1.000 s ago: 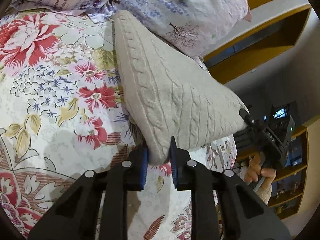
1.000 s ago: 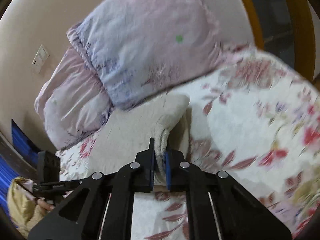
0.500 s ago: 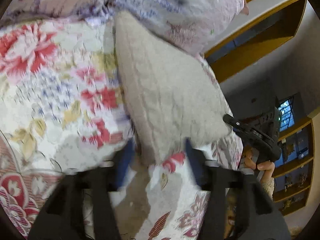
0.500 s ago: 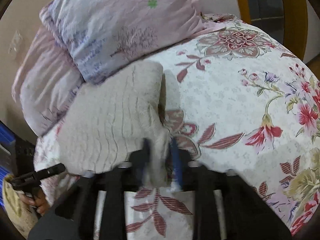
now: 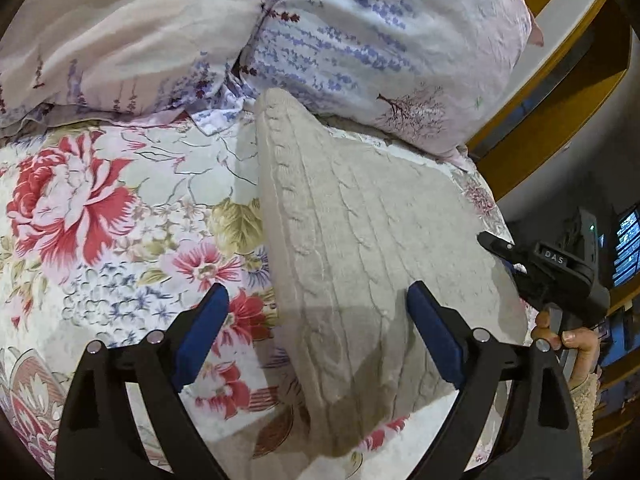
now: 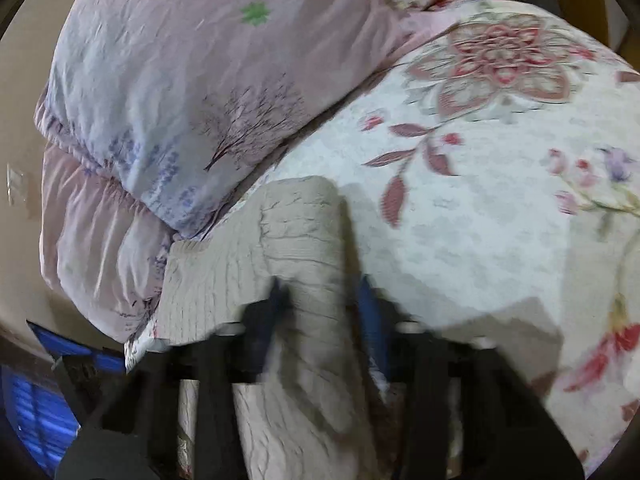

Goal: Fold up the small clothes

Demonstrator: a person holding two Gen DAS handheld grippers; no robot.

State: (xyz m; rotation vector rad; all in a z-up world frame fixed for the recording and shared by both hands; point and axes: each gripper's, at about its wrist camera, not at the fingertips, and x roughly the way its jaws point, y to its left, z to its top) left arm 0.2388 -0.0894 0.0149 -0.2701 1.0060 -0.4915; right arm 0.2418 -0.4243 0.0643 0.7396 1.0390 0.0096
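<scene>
Floral bedspread [image 5: 100, 200], left tool [image 5: 316, 312] spread over sweater [image 5: 360, 240]

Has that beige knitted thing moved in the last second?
Yes. The beige knit garment, earlier pinched up by both grippers, now lies flat on the floral bedspread, its far end at the lavender pillow.

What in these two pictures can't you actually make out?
- Right tongs, right wrist view: motion blur smears them; they look parted.
- Cream knitted garment, left wrist view: what kind it is stays hidden, since it lies folded.
- The garment's near end, right wrist view: blurred and covered by the tongs.
- Shelf contents, left wrist view: too small and dark at the right edge.
</scene>
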